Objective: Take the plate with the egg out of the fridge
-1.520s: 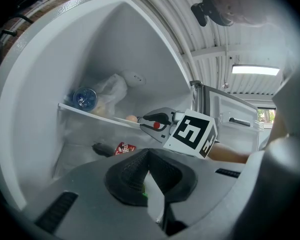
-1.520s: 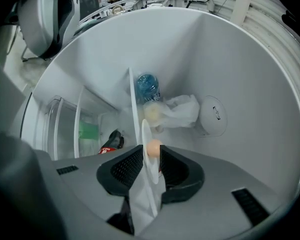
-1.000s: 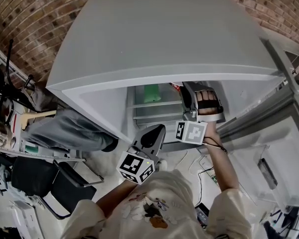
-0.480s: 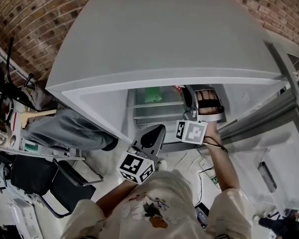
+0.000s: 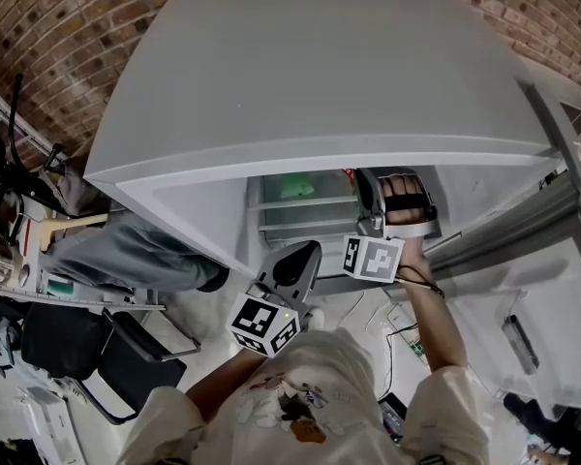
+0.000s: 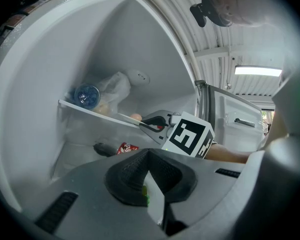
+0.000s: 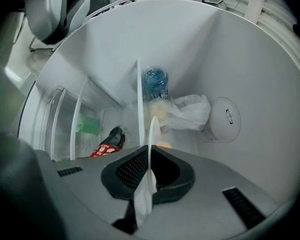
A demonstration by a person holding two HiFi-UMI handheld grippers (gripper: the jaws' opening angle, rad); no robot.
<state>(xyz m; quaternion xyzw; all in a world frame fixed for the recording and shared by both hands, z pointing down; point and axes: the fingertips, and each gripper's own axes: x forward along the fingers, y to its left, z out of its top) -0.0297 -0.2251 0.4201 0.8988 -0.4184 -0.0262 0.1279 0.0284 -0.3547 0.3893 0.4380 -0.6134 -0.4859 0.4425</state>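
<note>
Inside the open fridge [image 5: 320, 85], the right gripper [image 7: 149, 166] clamps its jaws on the rim of the plate [image 7: 151, 129], egg [image 7: 162, 145] aboard, at shelf [image 6: 90, 111] level; the left gripper [image 6: 149, 156] hangs outside, jaws pressed together, empty

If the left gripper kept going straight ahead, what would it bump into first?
Most likely the right gripper. It sits just ahead of the left gripper, at the fridge shelf, clamped on the plate. Depth is hard to judge.
</note>
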